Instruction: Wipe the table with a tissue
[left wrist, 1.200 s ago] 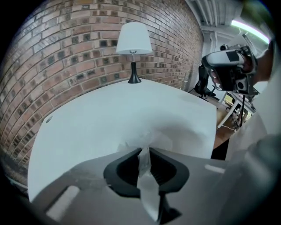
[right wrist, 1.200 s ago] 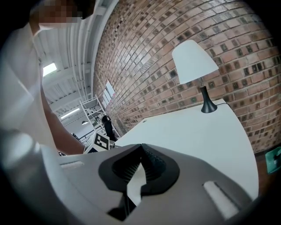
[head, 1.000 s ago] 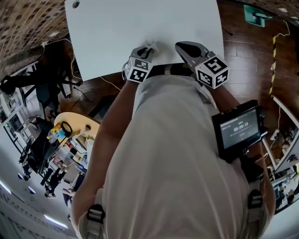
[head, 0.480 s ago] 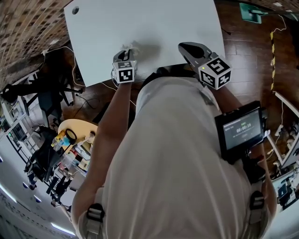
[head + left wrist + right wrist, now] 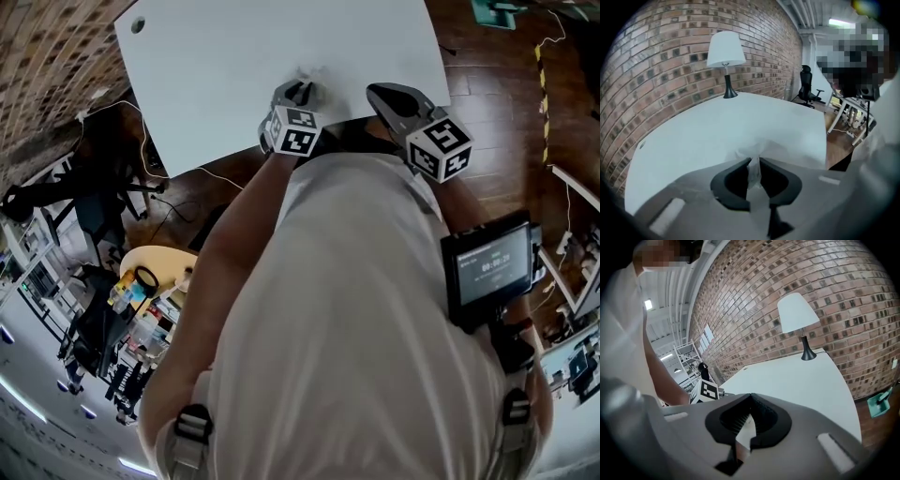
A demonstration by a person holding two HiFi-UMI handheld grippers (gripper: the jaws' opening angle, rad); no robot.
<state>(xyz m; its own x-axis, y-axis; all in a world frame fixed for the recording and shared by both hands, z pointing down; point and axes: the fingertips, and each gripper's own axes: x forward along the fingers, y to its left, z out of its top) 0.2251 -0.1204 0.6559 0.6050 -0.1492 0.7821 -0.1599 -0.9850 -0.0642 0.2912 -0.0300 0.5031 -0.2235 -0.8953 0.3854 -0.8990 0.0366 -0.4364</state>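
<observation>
Tissue [image 5: 753,172], pinched in L gripper [image 5: 754,161] jaws & pressed on table [image 5: 234,75] near its front edge, now sits back toward R gripper [image 5: 751,397] (jaws together, empty) after a swing out left, i.e. back-and-forth wipe stroke is under way.

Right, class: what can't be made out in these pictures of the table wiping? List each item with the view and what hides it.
Tissue: in the head view, nearly all hidden under the left tool.
Table, near edge: head view, covered by the person's body.
Lamp: outside the head view, beyond its top edge.
Device screen: head view, print too small to read.
</observation>
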